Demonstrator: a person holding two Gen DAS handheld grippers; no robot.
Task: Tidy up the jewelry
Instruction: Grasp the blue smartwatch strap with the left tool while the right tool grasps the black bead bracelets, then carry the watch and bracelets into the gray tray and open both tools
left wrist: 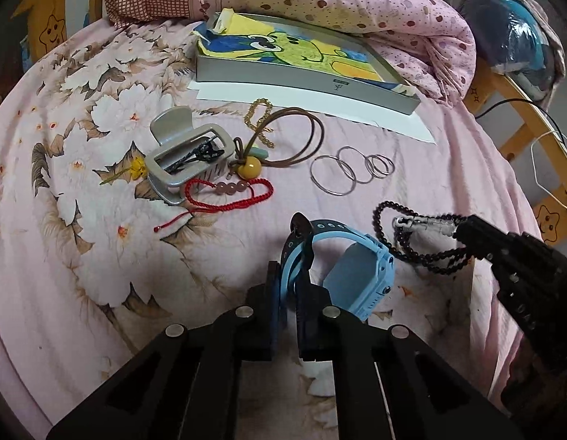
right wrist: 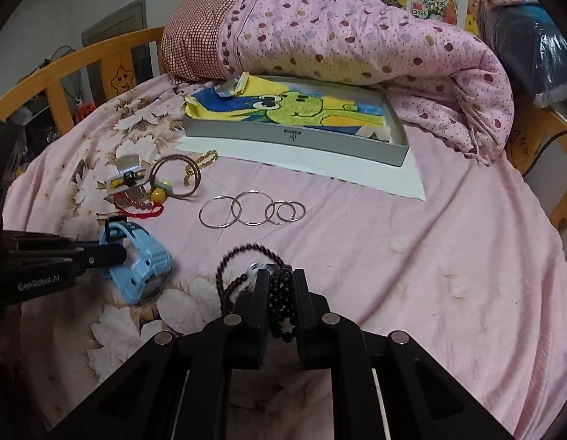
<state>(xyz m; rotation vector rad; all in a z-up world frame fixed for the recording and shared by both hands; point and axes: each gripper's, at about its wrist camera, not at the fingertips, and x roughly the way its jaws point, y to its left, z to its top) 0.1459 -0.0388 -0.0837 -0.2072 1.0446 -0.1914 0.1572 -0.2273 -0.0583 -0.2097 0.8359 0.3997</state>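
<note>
Currently, left wrist view: left gripper (left wrist: pixel 291 256) clamped on blue watch (left wrist: pixel 360 278) strap, above pink bedsheet (left wrist: pixel 100 256). Right wrist view: right gripper (right wrist: pixel 280 286) closed around black bead bracelet (right wrist: pixel 280 293); silver rings (right wrist: pixel 250 208) lying beyond, near grey tray (right wrist: pixel 294 139).

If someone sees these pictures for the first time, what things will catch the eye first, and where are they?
The left gripper is shut on the strap of a blue watch near the front of the pink bed, while the right gripper is shut on a black bead bracelet beside it. Behind them lie four silver rings in a row, and further back a grey tray holds a frog drawing.
</note>
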